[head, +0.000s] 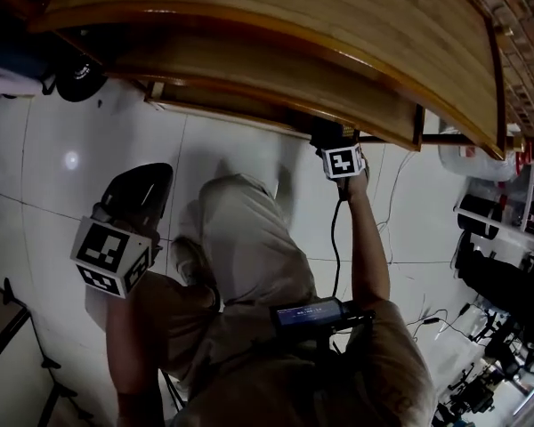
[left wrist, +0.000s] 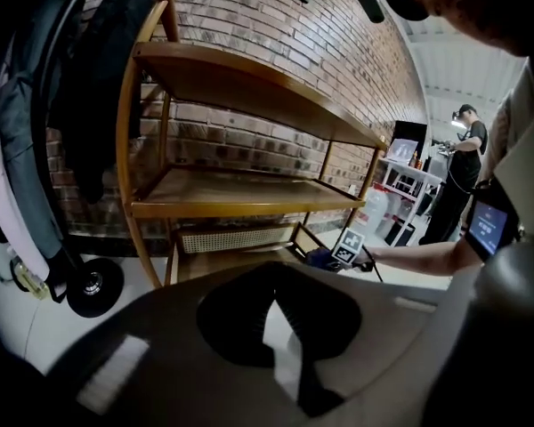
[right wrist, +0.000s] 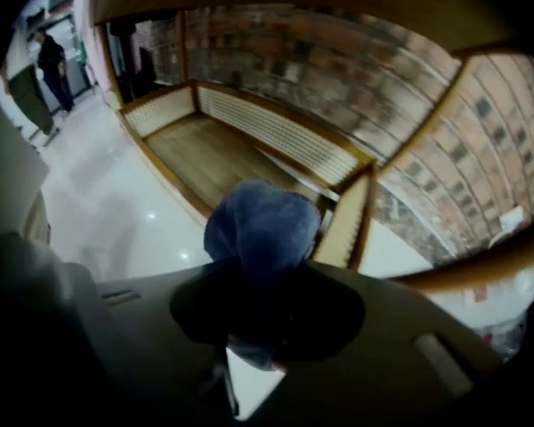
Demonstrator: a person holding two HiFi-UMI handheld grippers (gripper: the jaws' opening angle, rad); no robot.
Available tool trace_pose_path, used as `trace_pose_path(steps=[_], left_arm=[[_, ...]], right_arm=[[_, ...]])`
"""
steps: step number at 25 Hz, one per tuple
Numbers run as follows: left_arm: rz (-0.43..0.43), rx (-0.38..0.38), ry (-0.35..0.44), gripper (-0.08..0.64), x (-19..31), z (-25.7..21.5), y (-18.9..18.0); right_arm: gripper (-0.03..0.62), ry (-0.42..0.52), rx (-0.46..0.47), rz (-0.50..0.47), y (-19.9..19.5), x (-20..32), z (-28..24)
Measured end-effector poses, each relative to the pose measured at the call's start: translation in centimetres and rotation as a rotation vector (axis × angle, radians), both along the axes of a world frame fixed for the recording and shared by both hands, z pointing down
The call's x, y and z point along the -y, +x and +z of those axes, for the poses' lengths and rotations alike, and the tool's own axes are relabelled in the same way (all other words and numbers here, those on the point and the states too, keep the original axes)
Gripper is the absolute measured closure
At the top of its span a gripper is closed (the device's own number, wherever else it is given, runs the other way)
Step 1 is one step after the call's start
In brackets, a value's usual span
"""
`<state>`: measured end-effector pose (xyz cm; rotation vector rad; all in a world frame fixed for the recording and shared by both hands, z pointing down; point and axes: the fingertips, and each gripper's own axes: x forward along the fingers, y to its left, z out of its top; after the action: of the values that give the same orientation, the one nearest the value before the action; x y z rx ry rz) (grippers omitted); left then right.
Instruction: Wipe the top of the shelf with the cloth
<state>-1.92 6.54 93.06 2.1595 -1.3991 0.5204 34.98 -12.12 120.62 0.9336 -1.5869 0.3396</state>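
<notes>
At twelve o'clock in the head view, under the front edge of the wooden shelf (head: 338, 25), the right gripper (head: 331, 142) has its jaws clamped on a bunched blue cloth (right wrist: 262, 225). Its own view shows the cloth near the corner of the shelf's lowest tier (right wrist: 209, 149), well below the shelf top. At eight o'clock the left gripper (head: 142, 185) hangs over the white floor (head: 62, 149) beside the person's leg (head: 249, 238), jaws together at the tips with nothing between them.
</notes>
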Motion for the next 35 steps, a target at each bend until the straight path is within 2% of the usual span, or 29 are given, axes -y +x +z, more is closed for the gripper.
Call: trace_pose_path(steps=[4, 7, 9, 11, 12, 14, 16, 18, 19, 21, 24, 26, 30, 35], left_arm=[[0.027, -0.004, 0.051, 0.557, 0.1, -1.5, 0.8], [0.039, -0.023, 0.079, 0.557, 0.0, -2.3, 1.7], [0.058, -0.067, 0.092, 0.557, 0.0, -2.9, 3.0], [0.101, -0.115, 0.118, 0.557, -0.1, -3.5, 4.5], [0.120, -0.127, 0.128, 0.557, -0.1, -3.6, 5.0], [0.110, -0.157, 0.132, 0.557, 0.6, -3.6, 5.1], [0.041, -0.250, 0.132, 0.557, 1.7, -4.0, 4.8], [-0.037, -0.350, 0.134, 0.558, 2.6, -4.1, 5.1], [-0.067, -0.363, 0.139, 0.558, 2.9, -4.0, 5.2], [-0.115, -0.324, 0.138, 0.558, 2.9, -3.5, 4.9], [-0.165, -0.276, 0.069, 0.557, 1.4, -3.2, 4.6], [-0.168, -0.243, 0.034, 0.557, -0.4, -5.5, 4.2], [-0.147, -0.204, -0.001, 0.557, -4.0, -13.8, 3.1], [0.032, -0.237, -0.062, 0.557, -6.7, -27.5, 4.5]], right_arm=[[0.474, 0.041, -0.116, 0.104, 8.2, 0.3, 0.0], [0.474, 0.031, -0.060, 0.089, 7.9, 0.6, 0.7], [0.474, 0.016, -0.063, 0.113, 7.9, 0.0, 0.5], [0.474, -0.031, -0.028, 0.138, 6.7, -2.3, -0.1], [0.474, -0.047, -0.016, 0.115, 5.4, -3.3, -0.9], [0.474, -0.034, -0.030, -0.020, 2.1, -4.2, -3.8], [0.474, -0.022, -0.046, -0.160, -1.1, -5.4, -7.2], [0.474, -0.052, 0.013, -0.225, -4.2, -7.6, -10.6], [0.474, -0.076, 0.055, -0.238, -5.8, -9.0, -12.3], [0.474, -0.119, 0.127, -0.283, -9.0, -11.9, -15.9], [0.474, -0.138, 0.178, -0.389, -12.7, -14.8, -22.9], [0.474, -0.139, 0.213, -0.416, -14.1, -15.6, -27.7], [0.474, -0.156, 0.276, -0.377, -14.6, -16.7, -36.4], [0.474, -0.143, 0.318, -0.336, -15.4, -16.9, -49.2]])
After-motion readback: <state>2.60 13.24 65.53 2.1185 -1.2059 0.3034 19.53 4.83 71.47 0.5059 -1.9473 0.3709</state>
